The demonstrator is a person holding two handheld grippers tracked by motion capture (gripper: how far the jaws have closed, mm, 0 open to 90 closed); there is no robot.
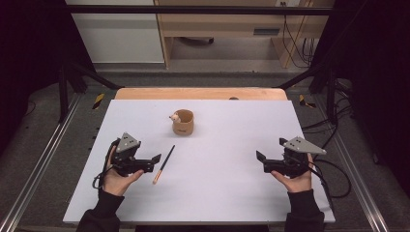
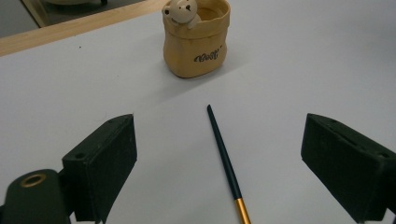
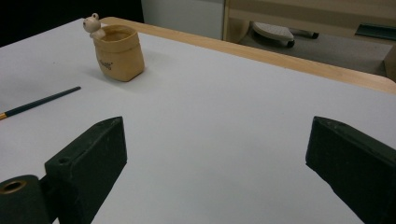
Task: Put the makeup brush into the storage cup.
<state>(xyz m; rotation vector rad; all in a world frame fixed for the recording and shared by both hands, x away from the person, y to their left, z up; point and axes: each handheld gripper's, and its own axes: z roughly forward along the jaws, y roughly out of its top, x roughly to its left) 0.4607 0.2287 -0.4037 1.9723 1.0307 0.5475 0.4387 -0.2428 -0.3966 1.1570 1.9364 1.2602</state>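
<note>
Tool-wise, your left tool is spread wide and empty, with the brush lying on the table just ahead between its jaws, handle running away toward the cup. Your right tool, also wide and empty, sits well apart. The brush's gold-banded near end is cut off in the left gripper view.

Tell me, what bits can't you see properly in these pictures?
- Brush: its bristle end runs off the bottom edge of the left gripper view; the right gripper view's left edge cuts it too.
- Pot: the bottom inside is hidden by its own wall; the writing on its side is too small to read in the high view.
- Bear on the pot's rim: the top of its head is cut by the upper edge of the left gripper view.
</note>
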